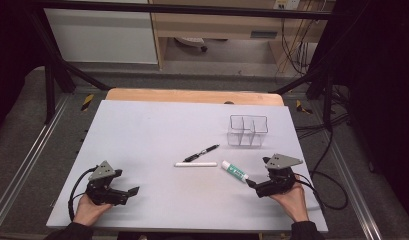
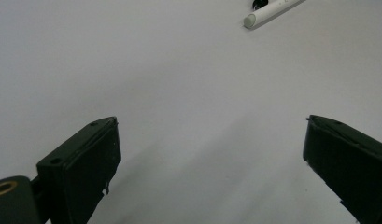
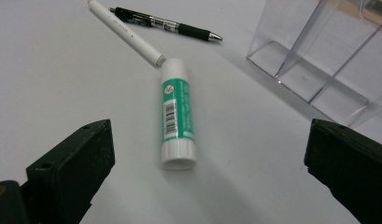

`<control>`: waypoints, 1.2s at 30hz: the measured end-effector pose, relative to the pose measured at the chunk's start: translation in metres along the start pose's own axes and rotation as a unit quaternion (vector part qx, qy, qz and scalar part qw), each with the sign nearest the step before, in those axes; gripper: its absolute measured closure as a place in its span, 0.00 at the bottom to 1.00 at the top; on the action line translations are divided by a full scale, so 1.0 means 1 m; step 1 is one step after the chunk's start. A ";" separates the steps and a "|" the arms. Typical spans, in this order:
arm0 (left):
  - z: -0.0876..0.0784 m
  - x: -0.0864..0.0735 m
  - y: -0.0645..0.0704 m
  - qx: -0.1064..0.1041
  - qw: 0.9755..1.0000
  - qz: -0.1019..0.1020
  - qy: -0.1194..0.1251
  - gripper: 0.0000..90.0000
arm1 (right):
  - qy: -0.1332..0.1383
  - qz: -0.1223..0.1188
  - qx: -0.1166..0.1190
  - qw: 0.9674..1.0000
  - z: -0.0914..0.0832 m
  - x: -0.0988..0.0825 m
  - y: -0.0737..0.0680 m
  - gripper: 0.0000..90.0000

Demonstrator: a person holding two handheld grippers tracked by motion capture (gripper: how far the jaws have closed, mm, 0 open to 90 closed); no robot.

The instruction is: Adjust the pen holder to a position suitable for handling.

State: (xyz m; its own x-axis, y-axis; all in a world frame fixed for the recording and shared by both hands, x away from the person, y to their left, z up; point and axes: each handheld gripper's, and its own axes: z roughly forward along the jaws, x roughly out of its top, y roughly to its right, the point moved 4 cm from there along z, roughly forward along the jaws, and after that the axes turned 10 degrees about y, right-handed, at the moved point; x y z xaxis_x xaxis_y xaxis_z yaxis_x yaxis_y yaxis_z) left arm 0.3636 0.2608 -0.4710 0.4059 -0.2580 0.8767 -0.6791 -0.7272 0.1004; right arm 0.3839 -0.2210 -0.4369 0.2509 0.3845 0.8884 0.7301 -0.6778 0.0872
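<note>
I'm holding my right gripper [image 3: 205, 172] wide open, empty, with the glue stick [image 3: 177, 113] lying flat just ahead between its jaws.

Two pens [image 1: 201, 152] [image 1: 196, 164], one glue stick [image 1: 235, 171], one organizer [image 1: 247, 131].

The glue stick [image 3: 177, 114], centre frame, wore green and white with a black barcode; upper left lay a white pen [image 3: 125, 31] and a black pen [image 3: 166, 22] on the pale grey table [image 1: 142, 130].
</note>
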 end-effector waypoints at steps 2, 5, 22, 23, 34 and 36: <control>0.000 0.000 0.001 -0.001 1.000 0.000 0.000 0.04 | 0.000 -0.006 -0.003 1.000 0.002 0.004 0.001 0.03; 0.000 0.000 0.000 -0.001 1.000 0.000 0.000 0.04 | -0.003 -0.015 -0.004 1.000 0.007 0.008 0.001 0.03; 0.001 0.000 0.001 -0.002 1.000 0.003 -0.003 0.05 | -0.014 -0.092 -0.020 0.995 0.027 0.031 0.009 0.09; 0.001 0.000 0.001 -0.003 1.000 0.003 -0.004 0.05 | -0.017 -0.101 -0.023 0.994 0.029 0.033 0.009 0.09; 0.001 -0.001 0.001 -0.002 1.000 0.005 -0.005 0.05 | -0.034 -0.157 -0.033 0.987 0.041 0.043 0.016 0.12; 0.001 -0.001 0.001 -0.003 1.000 0.005 -0.004 0.05 | -0.043 -0.165 -0.034 0.985 0.043 0.045 0.017 0.13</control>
State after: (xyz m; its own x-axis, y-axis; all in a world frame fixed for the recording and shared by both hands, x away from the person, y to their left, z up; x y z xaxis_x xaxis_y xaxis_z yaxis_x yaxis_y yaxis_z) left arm 0.3632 0.2594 -0.4719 0.4048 -0.2704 0.8735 -0.6860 -0.7214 0.0946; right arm 0.4349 -0.1885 -0.4147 0.0608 0.6404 0.7656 0.7378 -0.5454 0.3977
